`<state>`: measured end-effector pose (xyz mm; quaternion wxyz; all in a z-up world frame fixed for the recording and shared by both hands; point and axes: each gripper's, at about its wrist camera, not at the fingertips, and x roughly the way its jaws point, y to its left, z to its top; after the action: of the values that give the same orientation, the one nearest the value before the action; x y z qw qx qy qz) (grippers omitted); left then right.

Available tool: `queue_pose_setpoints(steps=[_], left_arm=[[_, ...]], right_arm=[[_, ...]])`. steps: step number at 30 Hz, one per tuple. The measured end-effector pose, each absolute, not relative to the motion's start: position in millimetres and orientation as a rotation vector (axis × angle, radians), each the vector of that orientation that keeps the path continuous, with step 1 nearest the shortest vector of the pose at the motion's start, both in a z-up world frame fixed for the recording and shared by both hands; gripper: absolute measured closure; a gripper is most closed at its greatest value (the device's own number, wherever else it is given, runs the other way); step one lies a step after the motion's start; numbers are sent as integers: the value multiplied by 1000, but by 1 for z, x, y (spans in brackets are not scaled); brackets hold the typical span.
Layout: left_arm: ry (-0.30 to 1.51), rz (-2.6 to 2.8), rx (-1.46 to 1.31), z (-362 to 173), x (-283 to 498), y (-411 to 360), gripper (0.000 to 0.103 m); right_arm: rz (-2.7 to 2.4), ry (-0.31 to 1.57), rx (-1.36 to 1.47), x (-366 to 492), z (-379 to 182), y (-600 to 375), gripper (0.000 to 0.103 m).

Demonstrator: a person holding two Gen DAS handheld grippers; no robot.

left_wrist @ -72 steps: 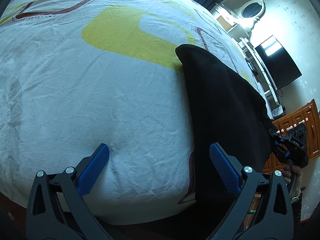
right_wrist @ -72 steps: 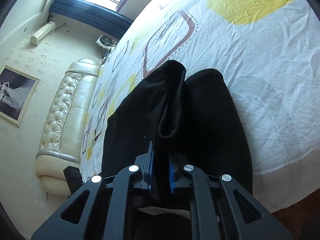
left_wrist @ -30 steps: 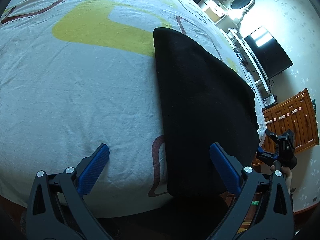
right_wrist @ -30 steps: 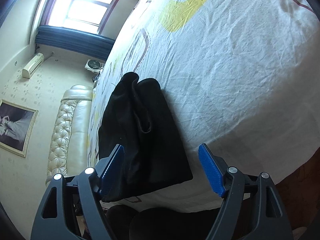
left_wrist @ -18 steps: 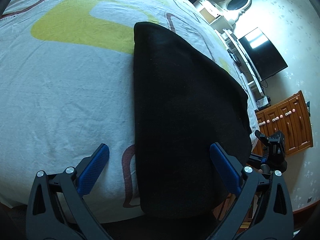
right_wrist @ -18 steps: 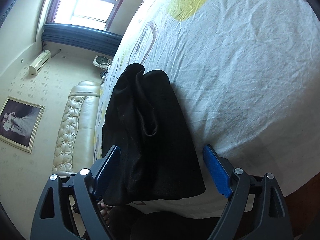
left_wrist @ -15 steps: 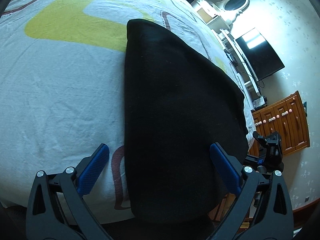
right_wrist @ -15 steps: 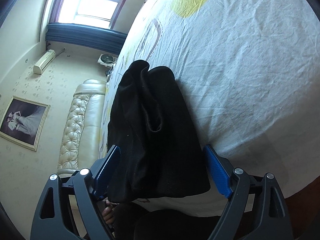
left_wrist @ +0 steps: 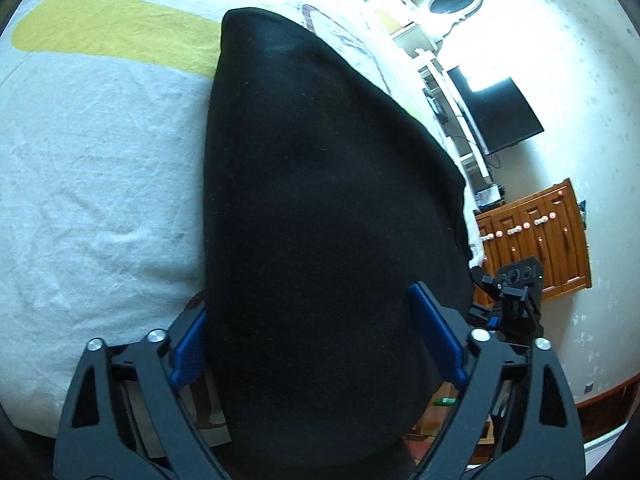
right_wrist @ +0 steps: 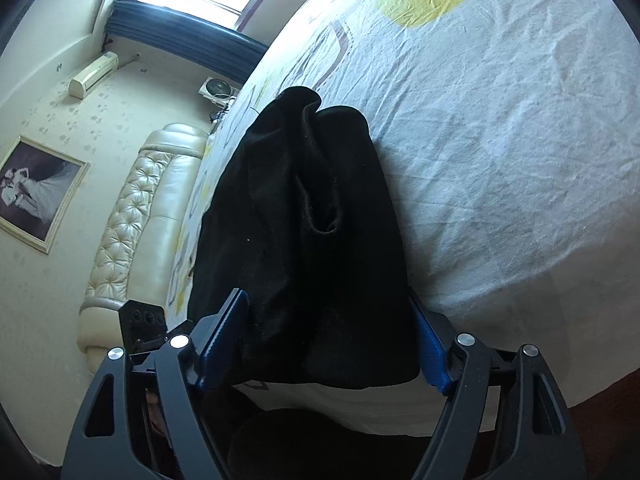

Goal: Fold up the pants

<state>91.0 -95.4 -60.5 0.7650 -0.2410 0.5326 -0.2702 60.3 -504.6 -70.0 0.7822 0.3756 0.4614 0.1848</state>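
Black pants (left_wrist: 320,216) lie folded on the patterned bedsheet (left_wrist: 92,184), reaching its near edge. The left gripper (left_wrist: 316,344) and right gripper (right_wrist: 326,338) each straddle an end of them, blue fingers spread wide, clamping nothing.

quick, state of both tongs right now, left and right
Left tongs: open, jaws spread to either side of the black pants, not clamping them.
Right tongs: open, jaws straddling the pants' near edge on the bed.
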Motion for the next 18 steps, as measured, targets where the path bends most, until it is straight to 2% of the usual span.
queue_pose_setpoints(steps=[1, 3, 7, 11, 13, 18], left_arm=[[1163, -578, -509, -60, 92, -96, 27], [1177, -565, -497, -60, 92, -96, 34], [1203, -541, -547, -60, 94, -92, 50], [1178, -487, -457, -49, 88, -98, 57], [1149, -470, -391, -40, 86, -101, 64], [1135, -432, -403, -33, 89, -75, 67]], right_arm=[[382, 1010, 785, 61, -69, -502, 43], [375, 1008, 773, 61, -69, -501, 46], [361, 1001, 765, 60, -69, -494, 46], [367, 1000, 749, 61, -63, -480, 46], [371, 996, 736, 63, -60, -472, 46], [419, 1005, 733, 74, -61, -450, 46]])
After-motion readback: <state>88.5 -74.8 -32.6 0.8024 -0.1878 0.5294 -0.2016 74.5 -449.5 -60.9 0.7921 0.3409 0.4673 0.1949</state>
